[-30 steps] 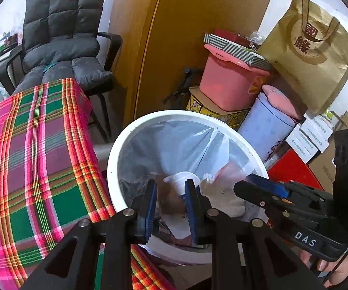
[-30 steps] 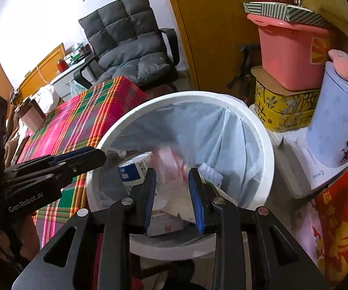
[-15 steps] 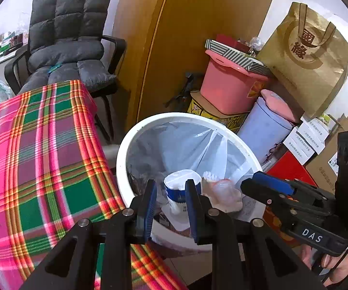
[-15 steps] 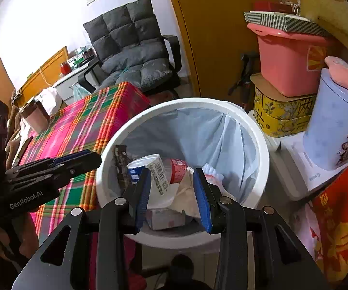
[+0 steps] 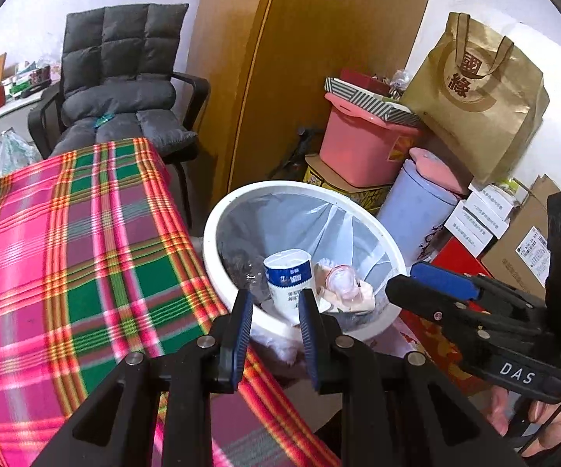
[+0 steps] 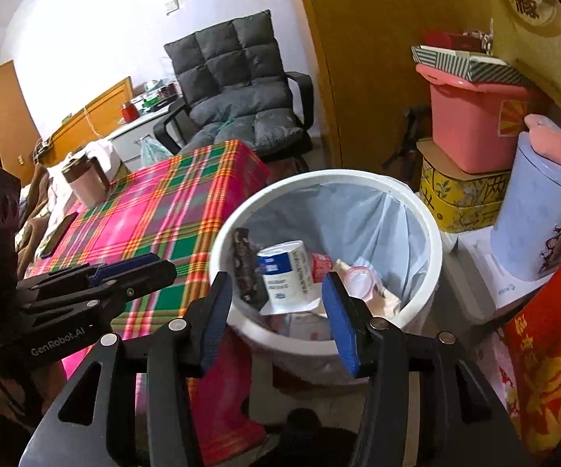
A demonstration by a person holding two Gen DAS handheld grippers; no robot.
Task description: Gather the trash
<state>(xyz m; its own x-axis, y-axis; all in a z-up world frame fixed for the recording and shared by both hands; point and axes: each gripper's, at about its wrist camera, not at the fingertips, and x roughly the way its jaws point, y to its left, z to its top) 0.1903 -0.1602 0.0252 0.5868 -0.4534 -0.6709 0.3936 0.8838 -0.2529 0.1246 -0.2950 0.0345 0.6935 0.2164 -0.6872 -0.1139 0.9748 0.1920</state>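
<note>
A white trash bin [image 5: 218,229] with a clear liner stands beside the table. In it lie a white-and-blue paper cup [image 5: 288,276], a clear cup with a pink lid [image 5: 342,276] and crumpled paper. My left gripper [image 5: 274,301] hovers over the near rim, open, with nothing between its blue pads. From the right wrist, the bin [image 6: 319,176] holds the same paper cup [image 6: 284,272] and a dark wrapper [image 6: 243,264]. My right gripper [image 6: 276,290] is above the near rim; its jaws are opening and nothing is between them.
A table under a pink-and-green plaid cloth [image 5: 66,253] borders the bin on the left, with a mug [image 6: 83,183] and a phone [image 6: 58,233] on it. A grey padded chair [image 5: 120,89] stands behind. A pink box [image 5: 362,148], lilac canister [image 5: 416,210], gold bag [image 5: 482,93] and cartons crowd the right.
Both grippers have drawn back and up from the bin, so it looks smaller and farther. The right jaws have spread wider. The left gap looks the same.
</note>
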